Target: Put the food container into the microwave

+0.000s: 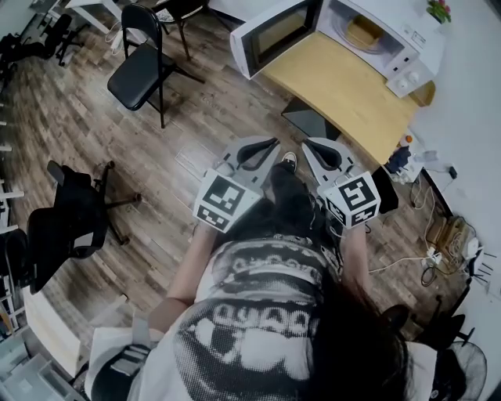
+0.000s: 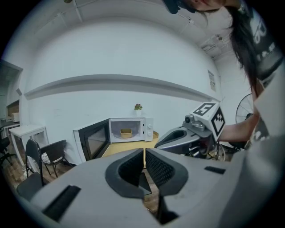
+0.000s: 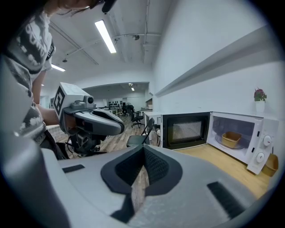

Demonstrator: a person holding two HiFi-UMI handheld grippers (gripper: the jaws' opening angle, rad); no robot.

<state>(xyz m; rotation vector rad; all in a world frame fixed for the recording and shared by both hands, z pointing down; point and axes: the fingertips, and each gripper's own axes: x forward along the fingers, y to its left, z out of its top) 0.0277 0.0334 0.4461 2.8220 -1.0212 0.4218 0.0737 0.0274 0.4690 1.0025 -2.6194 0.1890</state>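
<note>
The white microwave [image 1: 391, 35] stands on a wooden table [image 1: 344, 90] with its door [image 1: 274, 35] swung wide open. A tan food container [image 1: 362, 31] sits inside on the turntable; it also shows as the container [image 2: 126, 132] in the left gripper view and the container [image 3: 231, 139] in the right gripper view. My left gripper [image 1: 258, 149] and right gripper [image 1: 325, 149] are held side by side close to my body, well short of the table. Both are shut with nothing between the jaws, seen up close as the left gripper [image 2: 144, 153] and the right gripper [image 3: 143, 153].
A black folding chair [image 1: 145, 66] stands on the wood floor left of the table. An office chair [image 1: 66, 223] is at the far left. A small plant [image 1: 438, 9] tops the microwave. A second tan basket [image 3: 269, 164] sits beside it. Cables [image 1: 446, 243] lie at the right.
</note>
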